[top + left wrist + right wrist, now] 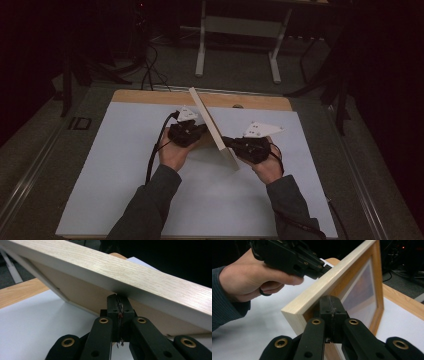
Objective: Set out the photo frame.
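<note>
Currently we clamp the frame [212,127] between us: left gripper [196,131] and right gripper [229,142] closed on opposite rails, long axis running far-left to near-right above the tabletop [115,170].

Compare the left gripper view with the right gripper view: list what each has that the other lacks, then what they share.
Left gripper view alone: the frame's backing board, seen from behind and below, with the left tool shut and pressed against the frame's rim.

Right gripper view alone: the frame's glass front, the right tool shut against its near edge, plus the person's left hand and sleeve.

Both: the light wooden frame standing on edge over the white mat and the wooden table edge.
</note>
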`<state>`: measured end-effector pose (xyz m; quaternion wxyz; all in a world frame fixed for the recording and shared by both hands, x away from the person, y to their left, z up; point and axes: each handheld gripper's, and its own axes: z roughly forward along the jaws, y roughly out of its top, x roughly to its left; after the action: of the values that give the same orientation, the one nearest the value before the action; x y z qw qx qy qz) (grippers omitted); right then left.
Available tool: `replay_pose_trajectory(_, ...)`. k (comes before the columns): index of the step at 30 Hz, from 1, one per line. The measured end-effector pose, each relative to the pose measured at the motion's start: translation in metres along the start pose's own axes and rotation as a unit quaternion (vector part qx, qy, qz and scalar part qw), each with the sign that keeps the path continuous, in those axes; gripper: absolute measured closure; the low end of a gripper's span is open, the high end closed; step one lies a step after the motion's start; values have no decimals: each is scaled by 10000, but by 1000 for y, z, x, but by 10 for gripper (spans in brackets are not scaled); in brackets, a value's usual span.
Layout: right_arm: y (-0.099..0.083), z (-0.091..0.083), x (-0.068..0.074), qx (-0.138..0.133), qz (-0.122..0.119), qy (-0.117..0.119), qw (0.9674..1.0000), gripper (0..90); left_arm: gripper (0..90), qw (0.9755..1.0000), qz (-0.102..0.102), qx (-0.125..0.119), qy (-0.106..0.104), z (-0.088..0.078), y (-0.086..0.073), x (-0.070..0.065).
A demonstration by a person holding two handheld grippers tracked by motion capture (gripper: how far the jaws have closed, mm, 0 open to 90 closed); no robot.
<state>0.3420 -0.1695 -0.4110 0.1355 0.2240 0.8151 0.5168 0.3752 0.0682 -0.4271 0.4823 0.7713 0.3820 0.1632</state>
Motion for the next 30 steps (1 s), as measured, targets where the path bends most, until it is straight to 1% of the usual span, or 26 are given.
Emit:
replay_pose_trajectory(4,0,3,3,3,-28,61,10000,898,900,10000,-38,-9,-77,1,0,2)
replay_pose_trajectory(12,0,9,6,50,-37,135,9999,898,900,9999,13,-42,-107,1,-1,2)
replay_pose_trajectory(17,3,13,10,50,-73,177,9998,898,900,9998,12,-59,-166,1,-1,3)
replay_pose_trajectory(20,4,16,11,56,-81,217,9997,898,900,9997,-43,-51,-230,2,0,4)
replay_pose_trajectory(26,4,21,13,38,-91,256,9996,898,900,9995,-38,-54,-301,4,0,7)
replay_pose_trajectory(30,5,22,13,50,-78,256,9996,898,900,9992,-85,-92,-382,5,0,9)
